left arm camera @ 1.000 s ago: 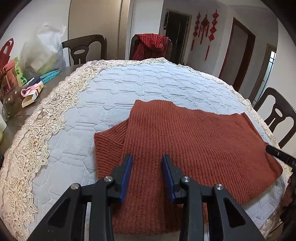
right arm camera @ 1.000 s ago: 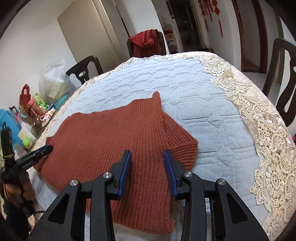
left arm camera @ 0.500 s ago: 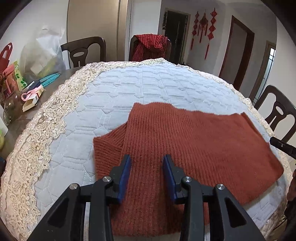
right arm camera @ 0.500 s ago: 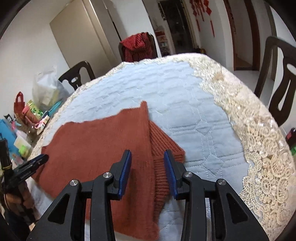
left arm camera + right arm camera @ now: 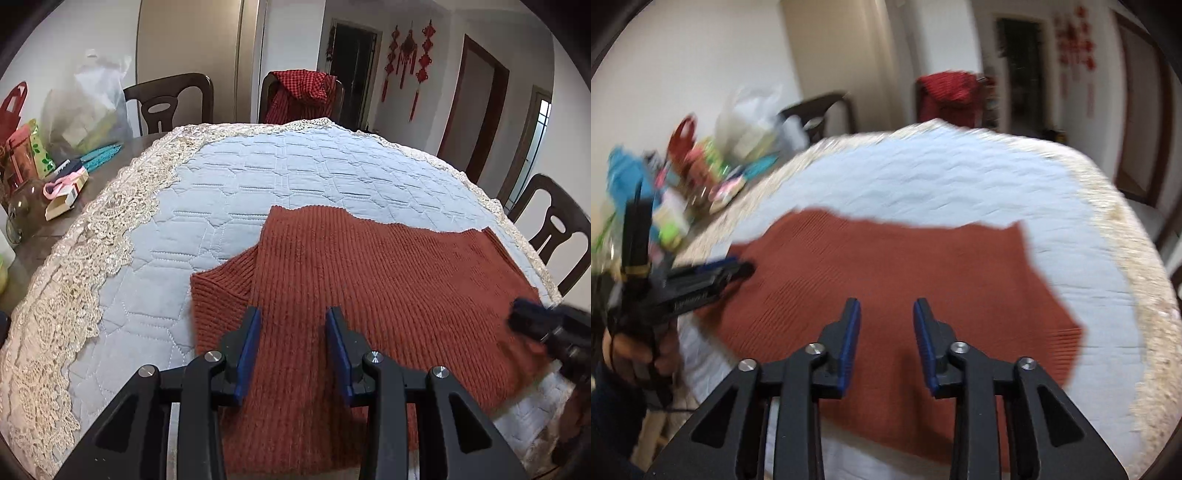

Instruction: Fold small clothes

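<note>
One rust-red knitted sweater (image 5: 369,295) lies near the front edge of the desk (image 5: 110,266), on one quilted blue cover (image 5: 295,177) with lace trim. Two tongs show: the left tongs (image 5: 293,347) and the right tongs (image 5: 886,339), the latter's jaws closing with nothing between them. Three dark chairs (image 5: 170,99) stand around the desk, one draped with a single red checked garment (image 5: 303,88). One white plastic bag (image 5: 92,103) sits at the far left corner.
</note>
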